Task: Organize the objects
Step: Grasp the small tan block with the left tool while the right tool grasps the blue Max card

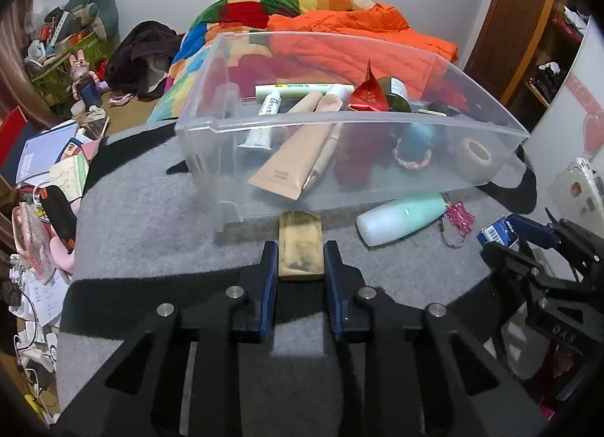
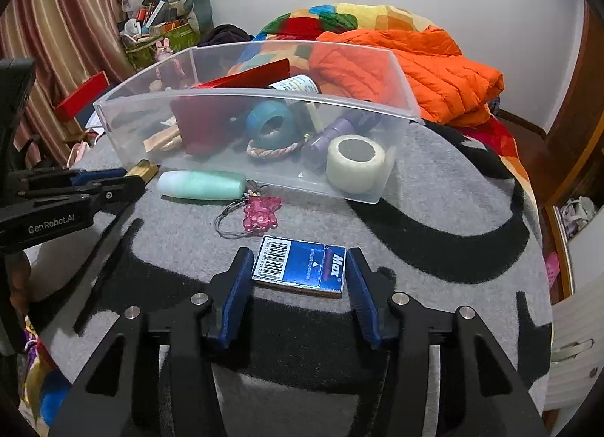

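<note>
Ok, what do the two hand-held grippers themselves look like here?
Both look alike: the left hand-held gripper and right hand-held gripper have matte black angular frames with cut-out slots, silver round pivot pins and blue ribbed finger pads. White "GenRobot.AI" lettering marks the left one's side. No cables or sleeves show.

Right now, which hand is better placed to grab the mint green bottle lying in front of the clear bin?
Probably neither yet: the left tongs are shut on the gold block, the right tongs flank the blue box. The mint bottle lies between them.
</note>
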`<act>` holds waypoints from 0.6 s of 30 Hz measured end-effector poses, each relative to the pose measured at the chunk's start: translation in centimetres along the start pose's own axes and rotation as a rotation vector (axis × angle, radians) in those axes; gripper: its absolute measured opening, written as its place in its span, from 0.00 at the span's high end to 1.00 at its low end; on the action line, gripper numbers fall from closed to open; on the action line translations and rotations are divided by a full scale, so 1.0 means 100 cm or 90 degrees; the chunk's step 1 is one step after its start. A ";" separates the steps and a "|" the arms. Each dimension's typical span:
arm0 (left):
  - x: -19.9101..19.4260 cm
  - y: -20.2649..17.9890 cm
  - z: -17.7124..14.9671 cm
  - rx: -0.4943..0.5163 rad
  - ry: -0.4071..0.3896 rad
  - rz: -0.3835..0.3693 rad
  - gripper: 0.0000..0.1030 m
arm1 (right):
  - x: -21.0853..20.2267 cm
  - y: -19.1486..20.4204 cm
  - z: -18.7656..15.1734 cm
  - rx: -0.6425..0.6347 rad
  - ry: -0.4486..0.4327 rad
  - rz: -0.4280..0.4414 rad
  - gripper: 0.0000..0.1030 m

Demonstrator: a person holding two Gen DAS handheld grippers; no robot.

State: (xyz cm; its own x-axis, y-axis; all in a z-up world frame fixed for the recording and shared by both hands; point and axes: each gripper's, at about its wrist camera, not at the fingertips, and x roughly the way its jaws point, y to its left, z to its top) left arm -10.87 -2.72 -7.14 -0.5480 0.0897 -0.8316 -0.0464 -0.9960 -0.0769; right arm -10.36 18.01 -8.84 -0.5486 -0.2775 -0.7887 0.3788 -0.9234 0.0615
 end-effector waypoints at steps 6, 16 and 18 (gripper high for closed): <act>-0.011 0.004 -0.011 -0.021 -0.009 -0.020 0.77 | -0.010 -0.008 0.005 0.020 -0.015 0.000 0.56; -0.048 0.002 -0.013 -0.049 -0.068 -0.039 0.77 | -0.038 -0.018 0.025 0.040 -0.077 -0.002 0.56; -0.057 0.001 -0.010 -0.046 -0.084 -0.041 0.77 | -0.043 -0.018 0.030 0.040 -0.091 -0.003 0.56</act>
State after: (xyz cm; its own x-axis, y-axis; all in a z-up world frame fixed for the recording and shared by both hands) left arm -6.90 -3.33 -2.94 -0.6505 0.1468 -0.7452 -0.0270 -0.9850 -0.1706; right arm -10.89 20.07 -3.68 -0.6530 -0.3039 -0.6938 0.3313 -0.9383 0.0992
